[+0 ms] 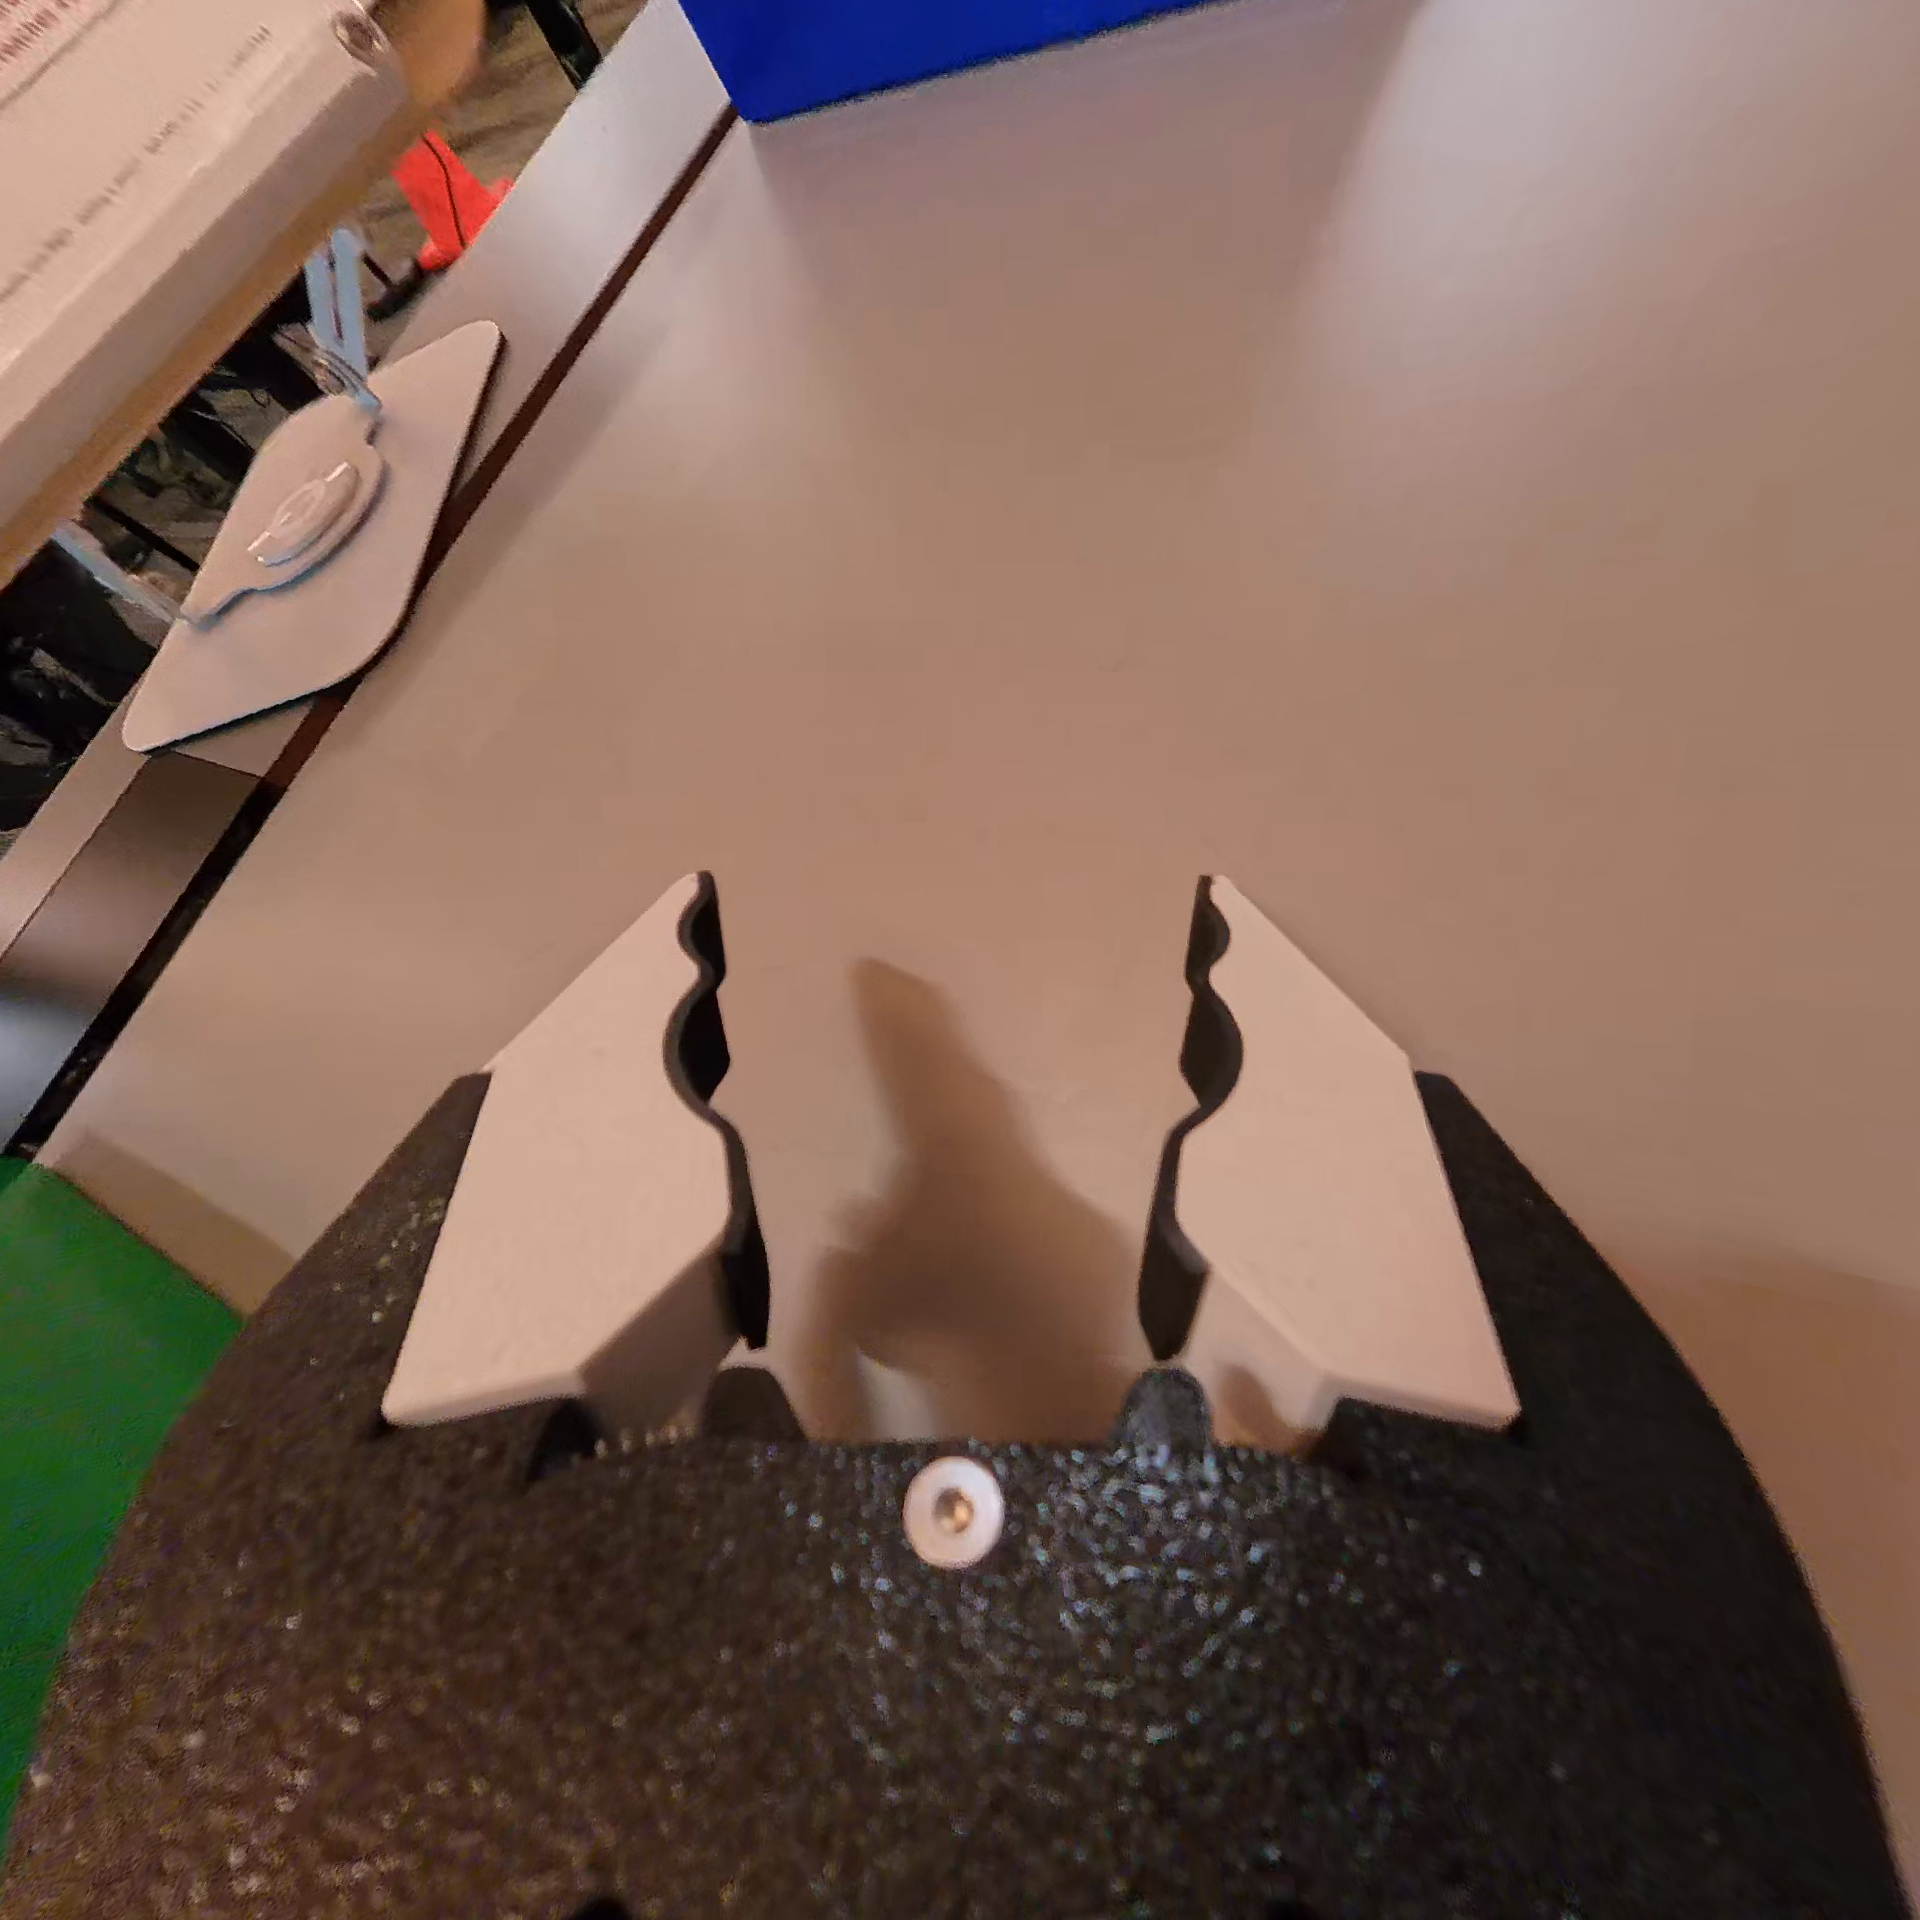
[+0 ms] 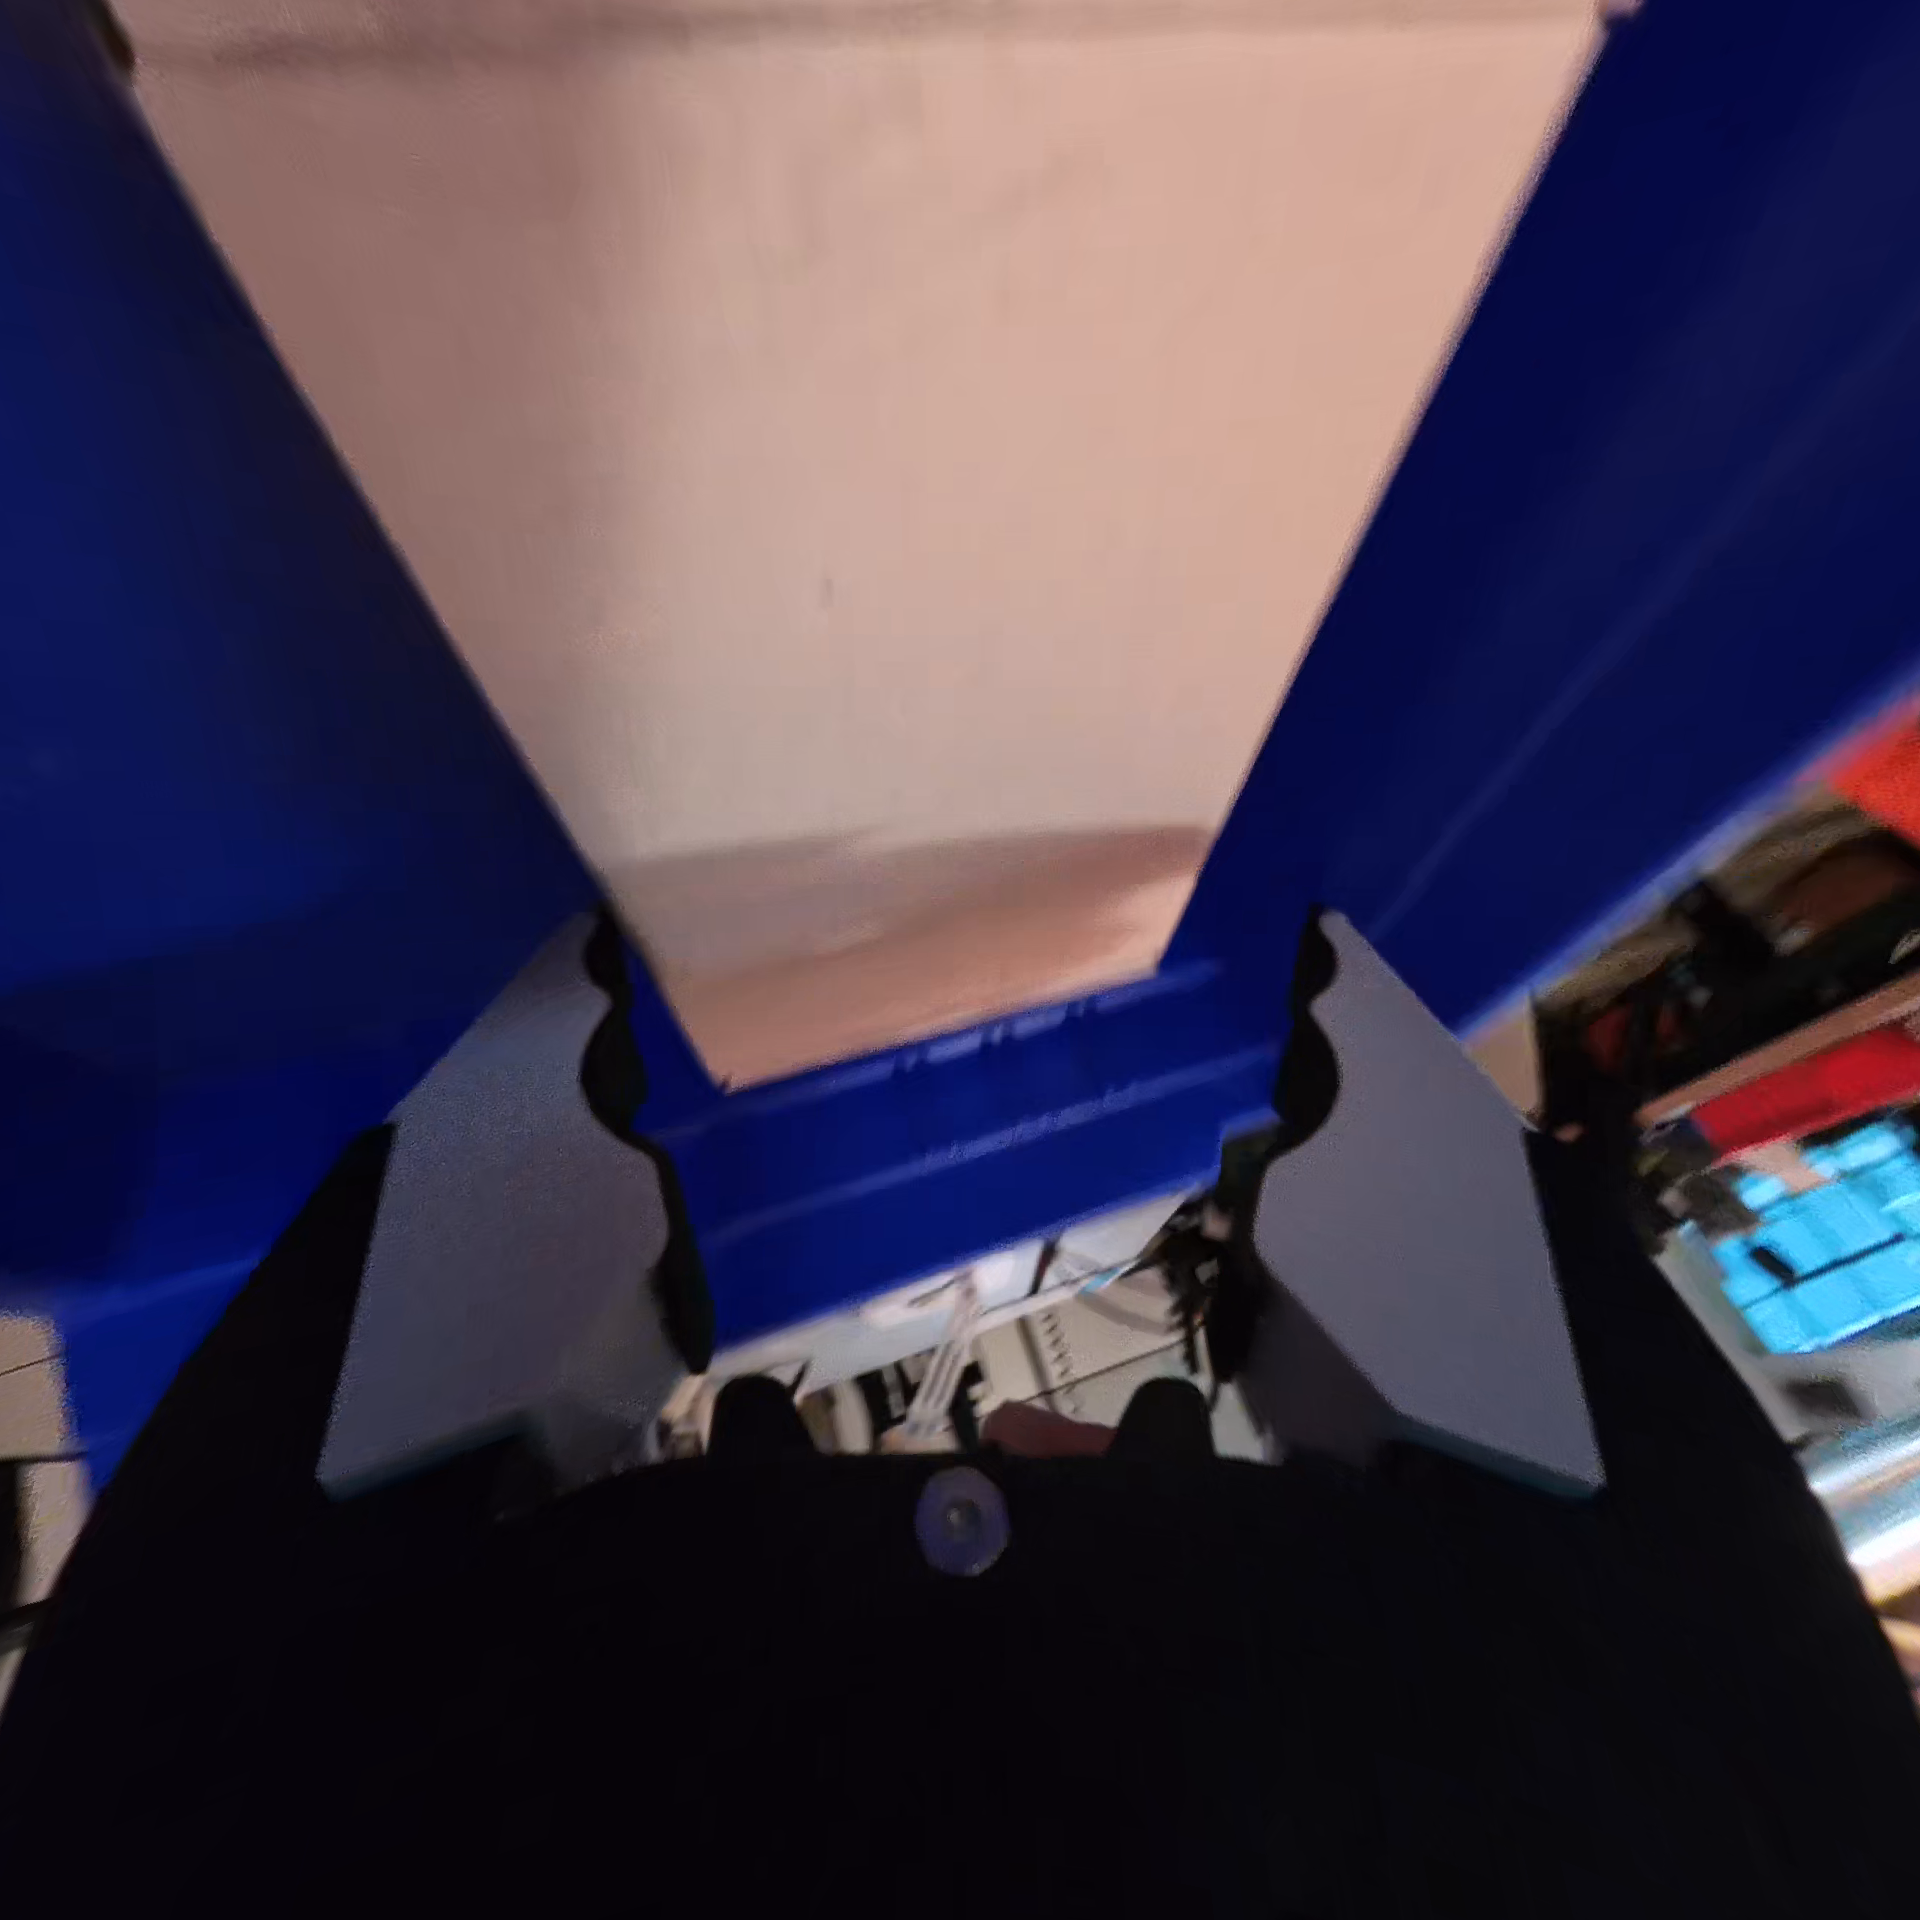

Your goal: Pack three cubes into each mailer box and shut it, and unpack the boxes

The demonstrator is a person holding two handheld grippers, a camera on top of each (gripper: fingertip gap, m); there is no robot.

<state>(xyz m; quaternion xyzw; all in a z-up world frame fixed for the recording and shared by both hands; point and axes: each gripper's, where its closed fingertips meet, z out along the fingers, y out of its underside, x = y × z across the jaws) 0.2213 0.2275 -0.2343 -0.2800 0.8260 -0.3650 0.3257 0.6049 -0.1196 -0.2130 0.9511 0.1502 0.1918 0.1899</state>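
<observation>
My left gripper [image 1: 956, 883] is open and empty, low over the bare pale table [image 1: 1039, 520]. A corner of a blue mailer box [image 1: 894, 52] shows at the table's far edge. In the right wrist view the blue mailer box [image 2: 260, 727] is open and fills the frame. Its brown cardboard inside [image 2: 831, 468] lies bare between two blue side walls, with no cube in sight. My right gripper [image 2: 956, 920] is open, its fingers on either side of the box's near blue wall [image 2: 935, 1174]. The picture is blurred and I cannot tell whether they touch it.
A green surface [image 1: 83, 1403] sits at the lower left beside my left gripper. A flat grey stand base [image 1: 312, 551] lies on a neighbouring table across a dark gap. Cluttered shelves [image 2: 1766, 1195] show beyond the blue box at the right.
</observation>
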